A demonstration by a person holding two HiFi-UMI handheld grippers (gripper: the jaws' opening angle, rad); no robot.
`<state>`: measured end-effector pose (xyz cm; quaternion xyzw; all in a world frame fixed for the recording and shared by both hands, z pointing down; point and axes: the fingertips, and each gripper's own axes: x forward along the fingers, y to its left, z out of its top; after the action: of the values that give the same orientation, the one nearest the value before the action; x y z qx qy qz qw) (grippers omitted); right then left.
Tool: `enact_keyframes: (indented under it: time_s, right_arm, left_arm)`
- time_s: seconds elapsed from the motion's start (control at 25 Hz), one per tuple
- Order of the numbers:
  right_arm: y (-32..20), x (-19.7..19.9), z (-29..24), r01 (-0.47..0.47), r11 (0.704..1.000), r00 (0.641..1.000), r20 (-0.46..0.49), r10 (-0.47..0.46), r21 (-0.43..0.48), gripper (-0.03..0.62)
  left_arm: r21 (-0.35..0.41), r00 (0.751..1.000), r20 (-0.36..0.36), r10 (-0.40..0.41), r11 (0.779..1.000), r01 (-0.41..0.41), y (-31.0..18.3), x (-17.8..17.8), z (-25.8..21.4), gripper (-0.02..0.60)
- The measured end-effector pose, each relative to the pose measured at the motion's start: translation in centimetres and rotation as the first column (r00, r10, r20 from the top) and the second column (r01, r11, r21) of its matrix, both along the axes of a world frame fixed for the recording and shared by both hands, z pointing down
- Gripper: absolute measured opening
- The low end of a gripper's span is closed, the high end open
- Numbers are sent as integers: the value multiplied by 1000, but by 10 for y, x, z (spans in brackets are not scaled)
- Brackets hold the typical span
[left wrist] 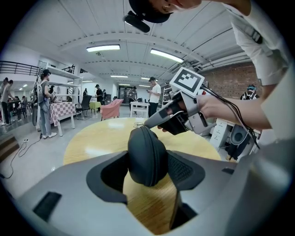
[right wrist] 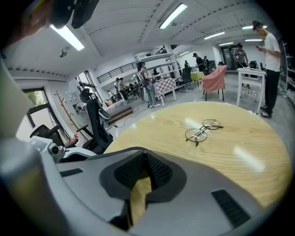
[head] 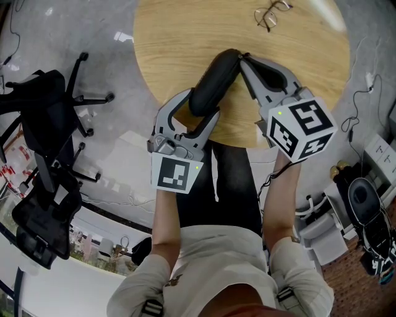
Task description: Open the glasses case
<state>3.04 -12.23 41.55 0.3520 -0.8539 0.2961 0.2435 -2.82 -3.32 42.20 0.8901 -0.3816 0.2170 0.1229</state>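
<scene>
Forearms reach forward from the person's pale shirt, each wrist ending in a marker cube. The left cube (head: 175, 173) sits nearer the body and the right cube (head: 303, 127) lies a little further out.

The left hand-held gripper (head: 199, 111) is clamped on the glasses case (head: 216, 77). In the left gripper view the two padded jaws press against the sides of the dark, rounded case, which stands on end between them with its seam facing the camera. The case looks closed. It is held over the near edge of the round wooden desk (head: 185, 37), slanting away from the left hand-held gripper toward the right.

The right hand-held gripper (head: 243, 60) comes in from the person's right, and its jaws are clenched tip to tip, as the right gripper view shows. In the head view those closed tips meet the far end of the case. Whether they pinch any part of it cannot be made out.

Further across the desk, well apart from the case and both tools, a pair of thin-framed round glasses (head: 271, 13) lies on the wood with its arms folded.

Off the desk to the person's left, a black office chair (head: 43, 105) stands on the glossy grey floor.
</scene>
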Motion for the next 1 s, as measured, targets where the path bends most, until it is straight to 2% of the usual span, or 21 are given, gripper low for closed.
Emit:
enact_keyframes:
  time_s: [0.24, 0.36, 0.88, 1.0]
  right_arm:
    - [-4, 1, 2, -23, 1000, 1000, 12, 23, -16, 35]
    - [-8, 7, 9, -49, 999, 999, -20, 48, -19, 23]
    - [-12, 9, 18, -67, 997, 998, -12, 67, -42, 20]
    - [-12, 10, 16, -61, 998, 997, -51, 61, -5, 22]
  left_arm:
    - [-2, 1000, -1, -2, 1000, 2, 0, -1, 1, 275]
    - [-6, 1000, 3, 10, 1000, -10, 4, 0, 3, 275]
    - [-17, 1000, -10, -7, 1000, 6, 8, -1, 6, 275]
    - [-34, 1000, -6, -24, 999, 24, 9, 0, 10, 275]
